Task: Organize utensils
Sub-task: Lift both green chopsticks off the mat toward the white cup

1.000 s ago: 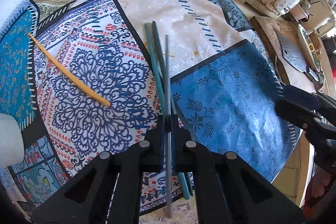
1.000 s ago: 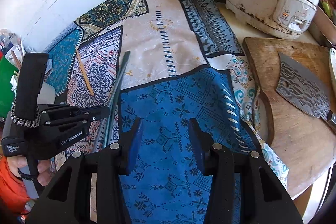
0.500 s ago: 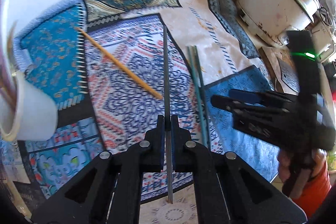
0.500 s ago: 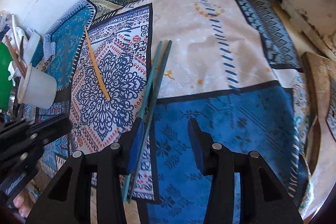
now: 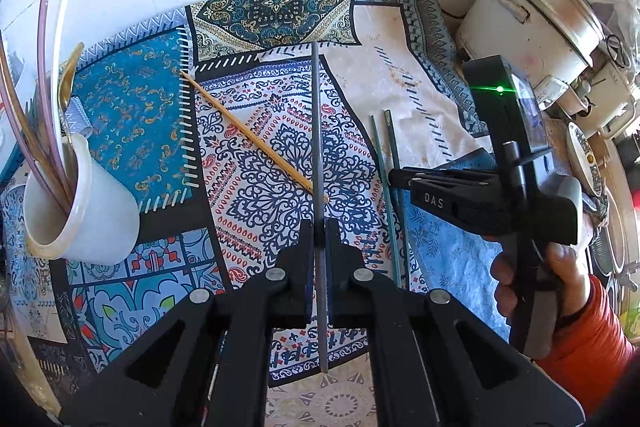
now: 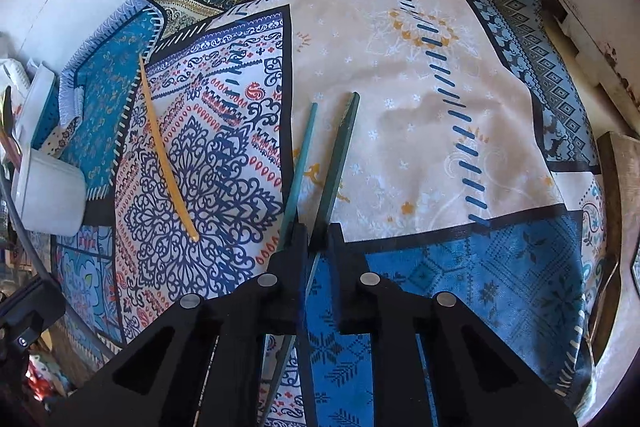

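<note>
At the far left of the left wrist view a white cup [image 5: 80,215] leans on the patterned cloth [image 5: 152,131], with several long utensils [image 5: 44,99] already standing in it. To its right a single yellow chopstick [image 5: 252,138] lies slanted across the blue and the red-and-navy panels of the cloth, apart from the others. In the middle the left gripper [image 5: 320,239] has its jaws pressed together on a grey chopstick [image 5: 316,131], which runs straight up the view between the pads and sticks out both above and below them; it crosses over the lower tip of the yellow one. Further right two green chopsticks [image 5: 390,195] lie side by side on the cloth, and the right gripper [image 5: 394,179], held by a hand [image 5: 560,267] in an orange sleeve [image 5: 588,331], reaches its tip down onto them. A white rice cooker [image 5: 532,15] stands at the far right edge.

In the right wrist view the right gripper [image 6: 318,239] is closing its jaws, and the darker of the green chopsticks [image 6: 336,163] passes between the pads while the lighter one runs just outside the left finger. Whether the pads already press on it cannot be told
</note>
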